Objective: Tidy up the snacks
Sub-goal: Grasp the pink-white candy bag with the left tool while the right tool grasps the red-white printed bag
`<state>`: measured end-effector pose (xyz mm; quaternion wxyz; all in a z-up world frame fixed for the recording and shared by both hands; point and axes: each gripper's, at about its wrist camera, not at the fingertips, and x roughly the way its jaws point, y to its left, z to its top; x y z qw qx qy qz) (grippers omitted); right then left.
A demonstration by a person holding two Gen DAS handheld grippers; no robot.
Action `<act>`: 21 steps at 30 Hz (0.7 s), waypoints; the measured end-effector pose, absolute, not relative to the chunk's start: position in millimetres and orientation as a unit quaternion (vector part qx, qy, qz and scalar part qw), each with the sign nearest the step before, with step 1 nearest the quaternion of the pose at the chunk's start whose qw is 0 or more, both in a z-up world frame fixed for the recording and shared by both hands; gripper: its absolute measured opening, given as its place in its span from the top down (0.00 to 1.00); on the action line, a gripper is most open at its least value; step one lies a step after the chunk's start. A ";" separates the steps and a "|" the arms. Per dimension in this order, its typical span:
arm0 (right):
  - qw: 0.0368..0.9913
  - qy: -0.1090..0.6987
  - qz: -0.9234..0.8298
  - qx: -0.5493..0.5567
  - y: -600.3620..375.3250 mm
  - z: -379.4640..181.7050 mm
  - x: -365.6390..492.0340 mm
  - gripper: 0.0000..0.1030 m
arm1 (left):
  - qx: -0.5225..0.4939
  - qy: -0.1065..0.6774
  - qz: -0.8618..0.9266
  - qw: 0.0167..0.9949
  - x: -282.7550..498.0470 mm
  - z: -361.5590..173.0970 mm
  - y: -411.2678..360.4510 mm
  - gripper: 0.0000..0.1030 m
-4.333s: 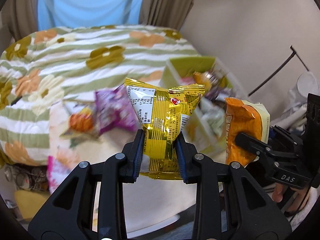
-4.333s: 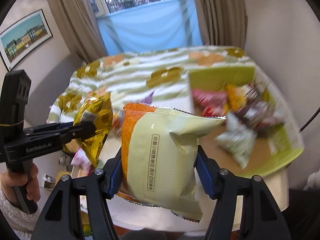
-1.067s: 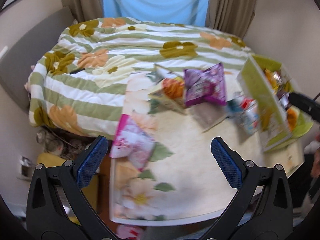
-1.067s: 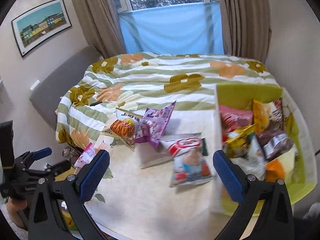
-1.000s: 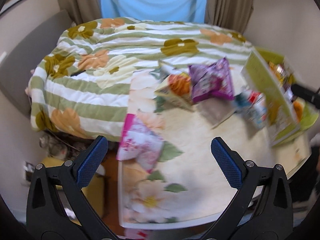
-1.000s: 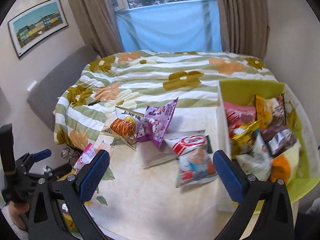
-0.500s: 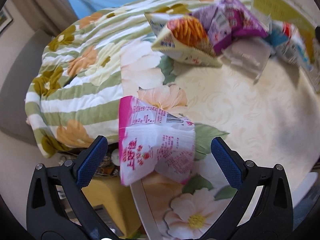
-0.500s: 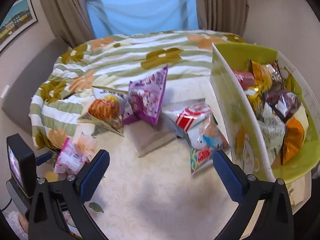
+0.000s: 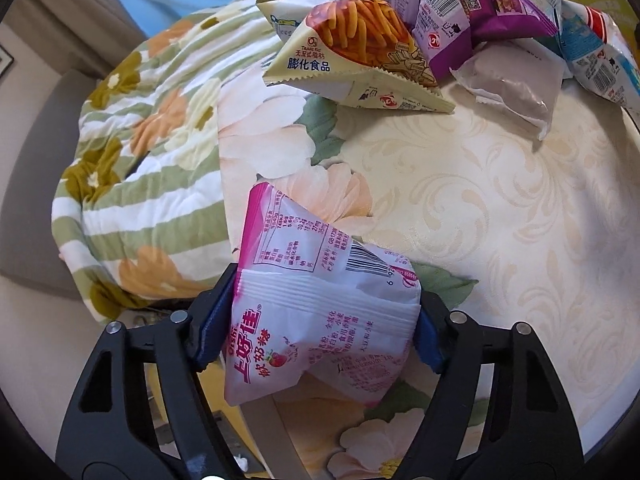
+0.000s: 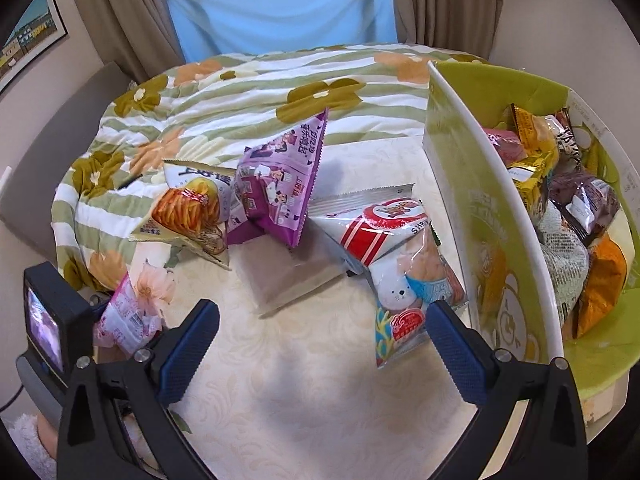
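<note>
A bed under a green-striped floral quilt [image 10: 240, 92] fills the room behind a cream floral-patterned table [image 10: 320, 380], which carries everything here. At the table's right end stands a lime-green plastic bin [image 10: 452, 184], already heaped with snack packets and walled by a tall white-rimmed side facing the loose snacks. Near the middle lie a red-and-white shrimp-cracker bag [image 10: 404, 256], a purple pyramid-shaped bag [image 10: 280, 196], a cream bag printed with orange fries [image 10: 188, 212] and a flat grey packet [image 10: 288, 276].

The pink-and-white strawberry snack bag [image 9: 320, 312] sits at the table's near-left corner, overhanging the edge. The left gripper [image 9: 320, 320] has its blue pads pressed to both sides of this bag, gripping it across its width; whether it is lifted yet cannot be told. The right gripper [image 10: 320, 348] hovers wide apart and empty, with the shrimp-cracker bag just ahead of its right finger, long axis running away from it.

Judging by this, the pink bag must travel rightward across open table and rise over the bin's tall wall.
</note>
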<state>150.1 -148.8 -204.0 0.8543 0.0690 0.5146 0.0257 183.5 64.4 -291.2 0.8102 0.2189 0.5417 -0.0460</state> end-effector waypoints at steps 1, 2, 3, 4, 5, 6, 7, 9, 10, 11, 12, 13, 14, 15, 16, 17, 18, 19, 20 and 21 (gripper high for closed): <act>0.854 0.516 0.025 0.063 -149.5 -205.3 151.7 0.00 | 0.218 0.542 -0.046 0.810 182.1 -289.9 62.1 0.32; 0.854 0.517 0.023 0.056 -150.4 -207.0 153.6 0.00 | 0.217 0.543 -0.046 0.810 182.3 -289.5 61.1 0.33; 0.853 0.519 0.020 0.046 -151.4 -209.5 156.0 0.00 | 0.212 0.545 -0.048 0.810 183.6 -289.5 60.9 0.34; 0.853 0.521 0.017 0.034 -152.2 -212.1 158.4 0.00 | 0.207 0.547 -0.050 0.809 183.6 -289.0 60.9 0.35; 0.852 0.522 0.015 0.027 -152.7 -214.0 159.7 0.00 | 0.201 0.550 -0.053 0.809 184.5 -288.5 60.7 0.37; 0.852 0.523 0.012 0.015 -153.1 -216.7 161.6 0.01 | 0.195 0.553 -0.055 0.808 186.2 -288.1 60.2 0.38; 0.854 0.520 0.010 -0.001 -150.5 -217.7 162.4 0.00 | 0.193 0.554 -0.056 0.808 186.8 -287.9 59.9 0.38; 0.854 0.518 0.011 -0.039 -143.6 -222.1 164.7 0.03 | 0.184 0.558 -0.062 0.807 189.7 -286.4 58.6 0.40; 0.854 0.517 0.008 -0.057 -140.8 -223.6 165.2 0.05 | 0.180 0.559 -0.065 0.807 189.8 -286.5 57.3 0.40; 0.854 0.515 0.006 -0.074 -138.1 -225.3 165.5 0.06 | 0.176 0.561 -0.068 0.806 191.1 -286.0 56.5 0.41; 0.854 0.513 0.006 -0.091 -136.0 -228.4 166.7 0.06 | 0.169 0.564 -0.072 0.805 192.6 -285.1 55.4 0.41; 0.853 0.512 0.006 -0.100 -135.1 -230.8 167.4 0.08 | 0.164 0.566 -0.074 0.804 193.7 -284.9 55.4 0.41; 0.851 0.513 0.006 -0.108 -134.4 -233.6 168.5 0.11 | 0.158 0.568 -0.077 0.804 194.9 -284.3 54.5 0.41; 0.849 0.515 0.004 -0.118 -133.8 -237.8 169.7 0.12 | 0.149 0.571 -0.080 0.803 196.4 -283.4 53.8 0.42; 0.847 0.515 0.001 -0.127 -133.7 -240.7 170.3 0.14 | 0.145 0.572 -0.081 0.803 196.4 -282.3 53.0 0.42; 0.846 0.515 -0.005 -0.139 -132.5 -244.1 171.2 0.14 | 0.140 0.574 -0.084 0.803 198.0 -282.0 53.1 0.42; 0.845 0.515 -0.007 -0.144 -132.4 -246.3 172.4 0.15 | 0.134 0.575 -0.086 0.802 199.1 -281.3 52.2 0.42; 0.843 0.516 -0.010 -0.152 -132.5 -249.4 173.8 0.16 | 0.131 0.576 -0.088 0.802 200.4 -280.5 51.2 0.42; 0.841 0.516 -0.011 -0.160 -132.2 -251.8 174.8 0.19 | 0.126 0.578 -0.089 0.802 201.8 -280.1 50.0 0.42; 0.839 0.517 -0.013 -0.171 -132.0 -256.0 175.9 0.20 | 0.123 0.579 -0.091 0.801 203.3 -279.7 49.2 0.42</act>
